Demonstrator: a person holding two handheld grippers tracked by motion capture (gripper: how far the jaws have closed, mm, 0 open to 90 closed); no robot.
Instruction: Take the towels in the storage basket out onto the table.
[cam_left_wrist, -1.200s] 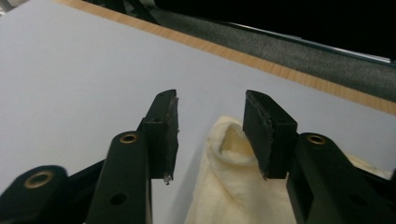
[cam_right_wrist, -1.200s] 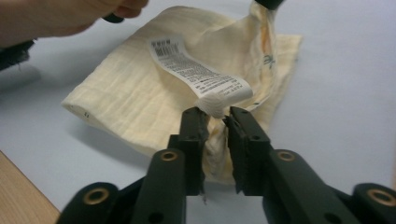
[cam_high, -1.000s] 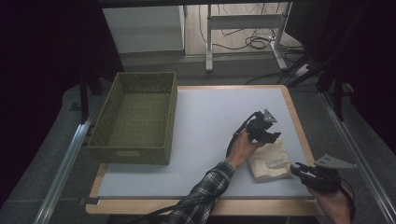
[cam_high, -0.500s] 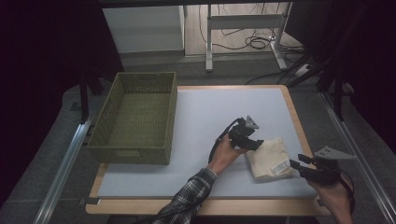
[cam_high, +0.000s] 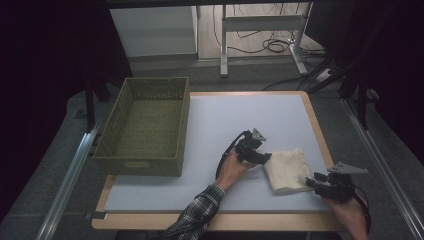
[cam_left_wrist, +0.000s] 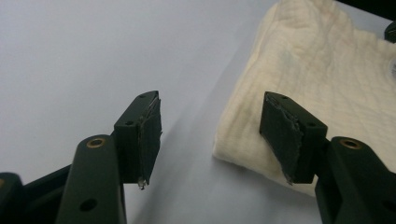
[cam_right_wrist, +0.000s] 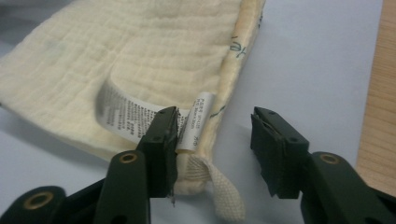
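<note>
One folded cream cloth (cam_high: 287, 170), one white care label (cam_right_wrist: 126, 114) and one hanging loop (cam_right_wrist: 224, 191) on it. One green woven basket (cam_high: 142, 127). Two grippers: left gripper (cam_high: 260, 156), right gripper (cam_high: 314, 184). One table (cam_high: 210, 115).

A table (cam_high: 310, 107) with a light wooden rim carries a pale grey-white mat (cam_high: 220, 120) over nearly its whole top. On the mat's left part stands an olive woven basket (cam_high: 145, 125), open upward. Toward the right near corner lies a folded cream cloth (cam_high: 287, 170), flat on the mat, with what looks like a printed label (cam_right_wrist: 121, 114) at one edge.
</note>
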